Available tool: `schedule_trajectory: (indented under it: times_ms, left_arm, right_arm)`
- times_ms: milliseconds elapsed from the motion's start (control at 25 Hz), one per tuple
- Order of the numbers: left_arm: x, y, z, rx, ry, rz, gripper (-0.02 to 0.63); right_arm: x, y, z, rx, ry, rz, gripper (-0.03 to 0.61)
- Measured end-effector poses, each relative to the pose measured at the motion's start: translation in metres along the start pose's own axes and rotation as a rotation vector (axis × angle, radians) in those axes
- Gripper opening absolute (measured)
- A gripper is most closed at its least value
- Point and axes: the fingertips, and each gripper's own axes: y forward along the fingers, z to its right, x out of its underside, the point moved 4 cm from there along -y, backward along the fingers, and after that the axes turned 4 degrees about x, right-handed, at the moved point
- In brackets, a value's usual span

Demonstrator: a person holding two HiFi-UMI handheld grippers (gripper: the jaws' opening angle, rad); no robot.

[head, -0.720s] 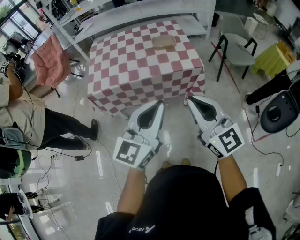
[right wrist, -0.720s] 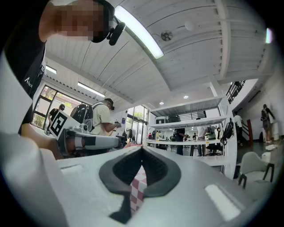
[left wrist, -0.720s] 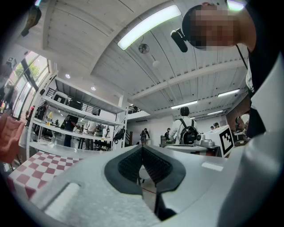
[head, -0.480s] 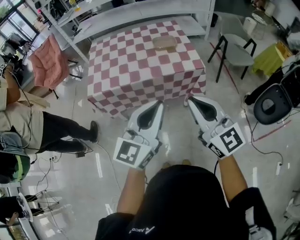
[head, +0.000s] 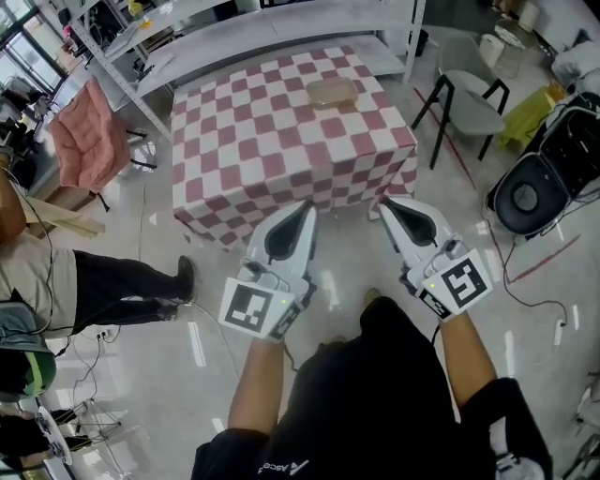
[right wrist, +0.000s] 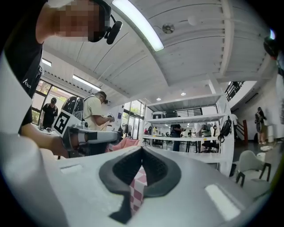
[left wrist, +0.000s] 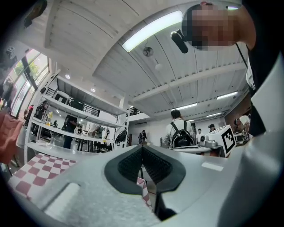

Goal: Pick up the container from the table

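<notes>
A shallow tan container (head: 331,91) lies near the far right corner of a table with a red-and-white checked cloth (head: 272,150) in the head view. My left gripper (head: 307,204) and right gripper (head: 384,202) hang side by side over the floor, short of the table's near edge. Both are shut with nothing between the jaws. In the left gripper view the gripper (left wrist: 142,147) points level, with the checked cloth (left wrist: 35,170) low at the left. The right gripper view shows that gripper (right wrist: 142,148) shut too, a strip of cloth (right wrist: 138,185) showing below it. Neither gripper view shows the container.
A grey chair (head: 466,94) stands right of the table, a pink-draped chair (head: 86,131) to its left, white shelving (head: 234,23) behind. A round black device (head: 526,194) and cables lie on the floor at right. A person (head: 66,272) sits at left.
I have stepped closer to the table, which now sits lower and larger in the head view. Both grippers stay shut and side by side.
</notes>
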Motion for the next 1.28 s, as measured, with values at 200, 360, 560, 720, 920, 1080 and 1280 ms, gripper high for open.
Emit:
schedule_trajectory:
  times_ms: [200, 360, 560, 720, 920, 1080, 1280]
  left_arm:
    - [0.013, 0.033, -0.042, -0.011, 0.004, 0.005, 0.009]
    - [0.034, 0.083, -0.092, -0.031, 0.027, 0.008, 0.010]
    - [0.057, 0.169, -0.167, -0.087, 0.052, 0.002, 0.009]
    - [0.065, 0.221, -0.197, -0.125, 0.084, 0.010, 0.009]
    - [0.082, 0.297, -0.252, -0.169, 0.097, -0.015, 0.009]
    - [0.095, 0.333, -0.287, -0.197, 0.090, -0.035, 0.011]
    - [0.104, 0.360, -0.317, -0.204, 0.093, -0.047, 0.011]
  right_arm:
    - [0.018, 0.040, 0.039, 0.023, 0.000, -0.006, 0.003]
    - [0.044, 0.093, 0.101, 0.047, -0.005, -0.019, 0.003]
    - [0.074, 0.179, 0.201, 0.049, -0.007, -0.064, 0.003]
    - [0.093, 0.215, 0.261, 0.045, -0.002, -0.105, 0.003]
    - [0.122, 0.285, 0.341, 0.027, 0.033, -0.176, 0.003]
    - [0.149, 0.328, 0.379, 0.021, 0.046, -0.255, 0.003]
    - [0.183, 0.362, 0.406, 0.045, 0.086, -0.357, 0.003]
